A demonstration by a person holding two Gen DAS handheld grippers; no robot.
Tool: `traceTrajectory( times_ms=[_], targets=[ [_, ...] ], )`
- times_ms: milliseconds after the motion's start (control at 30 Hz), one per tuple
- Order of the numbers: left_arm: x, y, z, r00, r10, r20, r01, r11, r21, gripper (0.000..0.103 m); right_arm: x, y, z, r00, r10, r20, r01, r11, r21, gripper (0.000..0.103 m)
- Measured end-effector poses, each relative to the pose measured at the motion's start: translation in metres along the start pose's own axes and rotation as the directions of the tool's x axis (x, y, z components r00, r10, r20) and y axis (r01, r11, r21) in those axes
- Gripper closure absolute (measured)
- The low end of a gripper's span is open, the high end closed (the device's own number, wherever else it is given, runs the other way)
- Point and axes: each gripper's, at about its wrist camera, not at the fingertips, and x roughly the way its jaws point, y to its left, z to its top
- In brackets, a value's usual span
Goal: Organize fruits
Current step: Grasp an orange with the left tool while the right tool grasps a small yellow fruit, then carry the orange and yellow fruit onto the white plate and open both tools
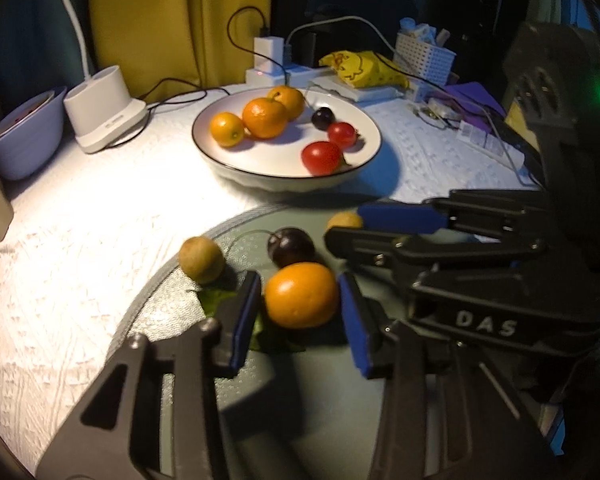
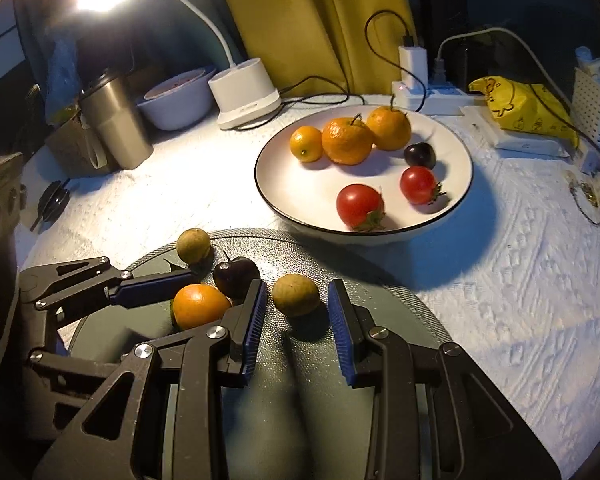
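Note:
On a round grey mat [image 1: 160, 304] lie an orange kumquat [image 1: 301, 295], a dark cherry [image 1: 291, 245] and two brown longans [image 1: 201, 259] [image 2: 295, 294]. My left gripper [image 1: 300, 300] is open, its blue pads on either side of the kumquat, apart from it. My right gripper [image 2: 296, 300] is open around the near longan, not touching. The left gripper also shows in the right wrist view [image 2: 172, 292]. A white plate [image 1: 220, 160] behind holds three oranges [image 1: 265, 117], a cherry and two red tomatoes [image 1: 321, 157].
A white lamp base [image 1: 104, 108] and a pale bowl [image 1: 24, 136] stand at the back left. A steel tumbler [image 2: 114, 124] is at the far left. Chargers, cables, a yellow bag [image 1: 360, 66] and a white basket [image 1: 424, 56] crowd the back right.

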Motion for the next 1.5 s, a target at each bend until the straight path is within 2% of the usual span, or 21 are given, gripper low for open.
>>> traceTrajectory(
  times_ms=[333,433,833,1500],
  targets=[
    [-0.003,-0.001,0.001,1.000,-0.002,0.008,0.002,1.000,0.005,0.063,0.009,-0.001,0.002,1.000,0.007,-0.023,-0.007,1.000,-0.002,0.070],
    [-0.007,-0.003,0.000,1.000,0.002,0.013,-0.002,1.000,0.010,0.063,0.008,0.000,0.002,1.000,0.010,-0.024,-0.010,1.000,-0.008,0.075],
    [-0.017,-0.008,0.005,0.999,0.014,0.039,-0.015,1.000,0.023,0.063,-0.010,-0.002,-0.001,1.000,0.009,0.017,-0.009,1.000,-0.006,0.075],
    [-0.015,0.006,0.040,0.996,0.031,0.082,-0.032,0.999,0.019,0.063,-0.023,-0.018,0.014,0.998,-0.007,0.070,0.006,1.000,0.015,0.075]
  ],
)
